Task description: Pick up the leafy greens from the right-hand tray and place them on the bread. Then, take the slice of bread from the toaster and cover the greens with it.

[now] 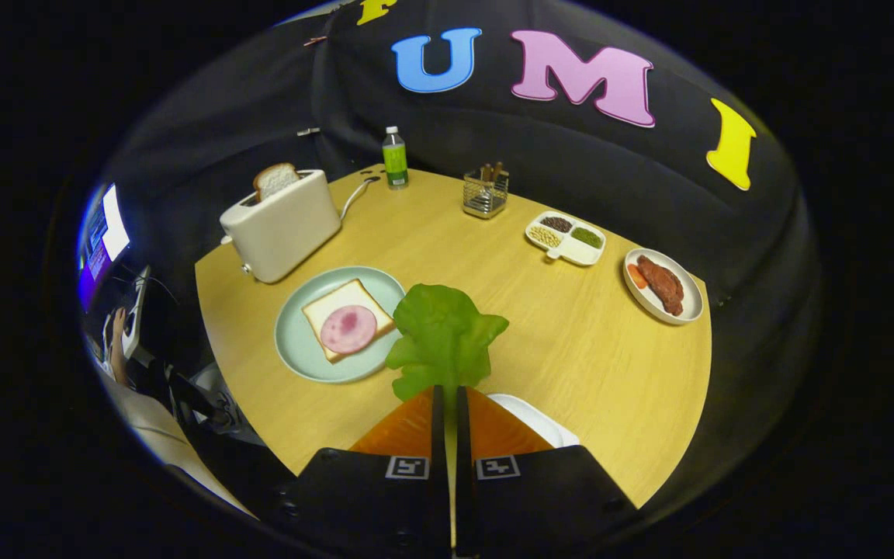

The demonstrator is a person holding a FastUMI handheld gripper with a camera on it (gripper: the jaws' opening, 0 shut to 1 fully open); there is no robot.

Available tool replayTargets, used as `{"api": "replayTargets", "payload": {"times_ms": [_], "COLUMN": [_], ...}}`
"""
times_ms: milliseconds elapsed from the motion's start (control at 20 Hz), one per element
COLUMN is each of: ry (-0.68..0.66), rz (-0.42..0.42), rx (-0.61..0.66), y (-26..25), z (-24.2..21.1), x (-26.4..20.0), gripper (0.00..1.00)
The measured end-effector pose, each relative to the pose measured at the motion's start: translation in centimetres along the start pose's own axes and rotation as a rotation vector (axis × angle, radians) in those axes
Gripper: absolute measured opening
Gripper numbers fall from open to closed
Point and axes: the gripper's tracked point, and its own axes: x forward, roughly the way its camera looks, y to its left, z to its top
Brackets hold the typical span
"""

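Fingers [451,400] pinched tight on the lettuce leaf [445,338], leaf sticking up just ahead of the tips, off the surface [594,373]. White tray [532,419] just under the fingers, to their right. Step 1, mid-carry, I reckon. Ahead-left: green plate [296,365] w/ bread slice [338,304] & ham round [348,328]. Next: swing left, lower, release over the ham. Toaster [280,225] w/ 2nd slice [275,180] farther beyond.

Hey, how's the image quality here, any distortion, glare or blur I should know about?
Gripper view: strong fisheye bend, so the table edge curves; lighting is even with soft shadows under the toaster and plate; a bright screen beside the table is blown out; the greens, pinched in the shut gripper, and the bread look sharp; things at the rim smear.
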Motion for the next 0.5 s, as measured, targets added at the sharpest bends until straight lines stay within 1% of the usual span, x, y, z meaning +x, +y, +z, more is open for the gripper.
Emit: {"api": "replayTargets", "payload": {"times_ms": [250,500], "ry": [-0.019,0.017], "rz": [0.077,0.140], "rx": [-0.063,-0.101], "y": [4.8,9.3], "z": [4.2,5.7], "x": [2.2,5.5], "gripper": [0.07,0.08]}}
